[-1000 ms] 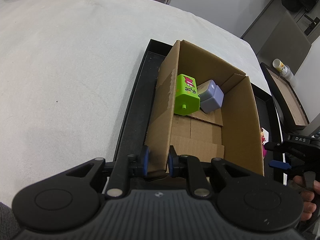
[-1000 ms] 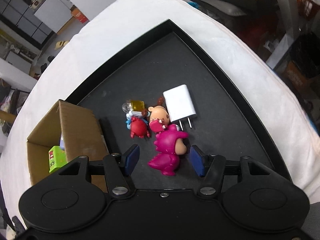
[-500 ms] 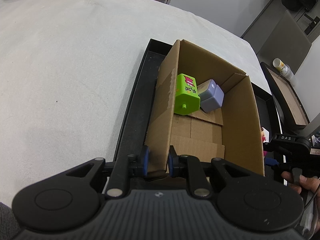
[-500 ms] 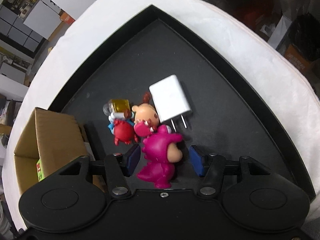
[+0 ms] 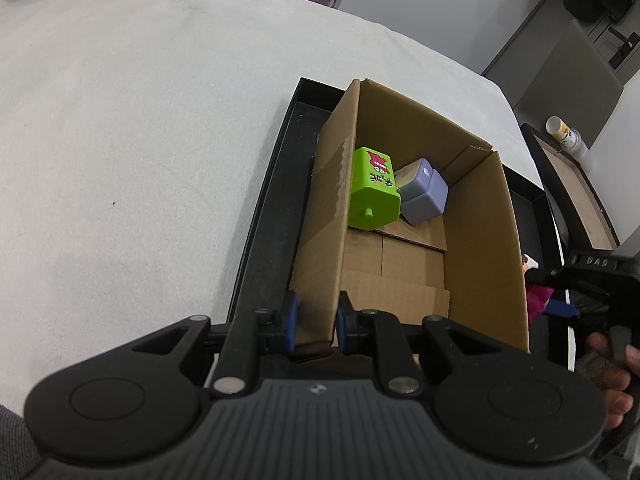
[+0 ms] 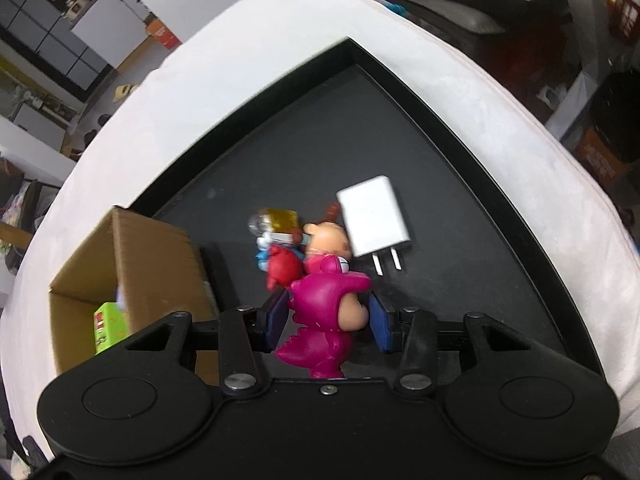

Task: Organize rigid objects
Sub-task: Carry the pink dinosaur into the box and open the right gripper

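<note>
My left gripper (image 5: 316,324) is shut on the near wall of an open cardboard box (image 5: 484,240) that stands in a black tray (image 5: 268,216). Inside the box lie a green toy block (image 5: 374,196) and a lilac case (image 5: 424,194). My right gripper (image 6: 328,316) is shut on a magenta dinosaur figure (image 6: 326,312) and holds it over the tray floor (image 6: 320,128). Beyond it lie a red crab toy (image 6: 282,266), a bear figure (image 6: 326,238), a yellow bottle (image 6: 278,218) and a white charger plug (image 6: 374,216). The box also shows at the left in the right wrist view (image 6: 152,252).
The tray sits on a white cloth-covered table (image 5: 140,128). The right gripper and the hand on it show at the left wrist view's right edge (image 5: 596,300). A second tray with a cup (image 5: 564,132) stands off the table at the far right.
My right gripper closed on the magenta dinosaur and has lifted it slightly off the tray. My left gripper still holds the box wall, unmoved.
</note>
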Available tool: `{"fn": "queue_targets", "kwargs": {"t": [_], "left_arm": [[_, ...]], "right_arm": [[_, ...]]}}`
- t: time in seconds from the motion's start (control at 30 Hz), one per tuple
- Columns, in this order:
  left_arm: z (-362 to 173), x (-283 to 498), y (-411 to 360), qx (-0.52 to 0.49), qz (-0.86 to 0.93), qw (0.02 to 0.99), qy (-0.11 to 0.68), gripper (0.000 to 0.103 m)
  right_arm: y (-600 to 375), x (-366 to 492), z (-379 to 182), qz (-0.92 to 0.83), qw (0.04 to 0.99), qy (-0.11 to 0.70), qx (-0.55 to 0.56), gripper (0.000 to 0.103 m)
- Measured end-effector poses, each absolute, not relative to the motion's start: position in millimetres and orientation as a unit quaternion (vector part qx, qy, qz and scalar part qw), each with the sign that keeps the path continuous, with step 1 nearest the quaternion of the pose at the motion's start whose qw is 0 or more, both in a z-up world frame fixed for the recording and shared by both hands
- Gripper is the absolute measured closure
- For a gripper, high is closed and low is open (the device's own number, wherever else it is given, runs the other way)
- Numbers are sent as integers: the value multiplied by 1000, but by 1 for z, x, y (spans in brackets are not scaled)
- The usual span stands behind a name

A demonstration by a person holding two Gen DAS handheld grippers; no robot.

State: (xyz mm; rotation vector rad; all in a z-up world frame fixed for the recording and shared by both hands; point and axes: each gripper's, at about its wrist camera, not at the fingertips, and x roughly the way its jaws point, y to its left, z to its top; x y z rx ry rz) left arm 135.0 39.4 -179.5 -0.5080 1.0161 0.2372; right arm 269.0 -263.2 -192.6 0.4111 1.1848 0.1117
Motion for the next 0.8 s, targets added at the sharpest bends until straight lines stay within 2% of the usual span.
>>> {"fn": "queue_targets", "kwargs": {"t": [0.8], "left_arm": [[-179,135,39,-240,111,837,480,85]], "right_arm": [[-199,268,-120,145,842,499,143,60]]}}
